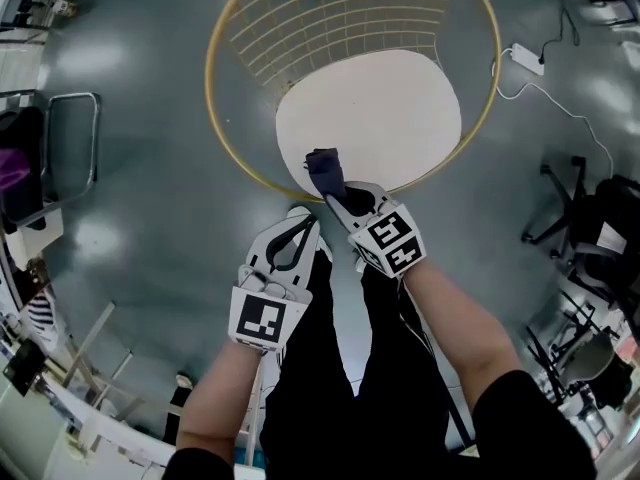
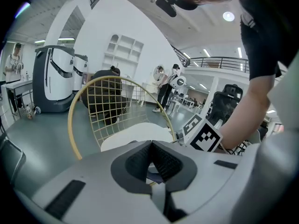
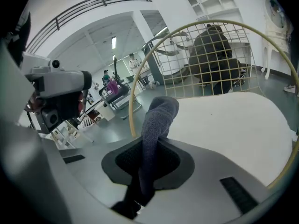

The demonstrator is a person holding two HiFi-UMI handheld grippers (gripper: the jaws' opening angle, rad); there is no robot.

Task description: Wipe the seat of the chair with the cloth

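The chair has a round white seat (image 1: 370,118) inside a yellow wire frame (image 1: 215,38). A dark blue-grey cloth (image 1: 324,171) is pinched in my right gripper (image 1: 340,196), which hovers at the seat's near edge; in the right gripper view the cloth (image 3: 158,120) sticks up from the shut jaws over the seat (image 3: 224,125). Below and to the left, over the floor, my left gripper (image 1: 300,230) is shut with nothing in it. The left gripper view shows its pads (image 2: 161,160) meeting, with the seat (image 2: 135,136) and wire back (image 2: 110,106) beyond.
The chair stands on a grey floor (image 1: 140,168). A power strip with a white cable (image 1: 527,60) lies right of the chair, office chairs (image 1: 590,228) stand at far right, and a metal rack (image 1: 70,133) stands at left. My legs and shoes are directly below the grippers.
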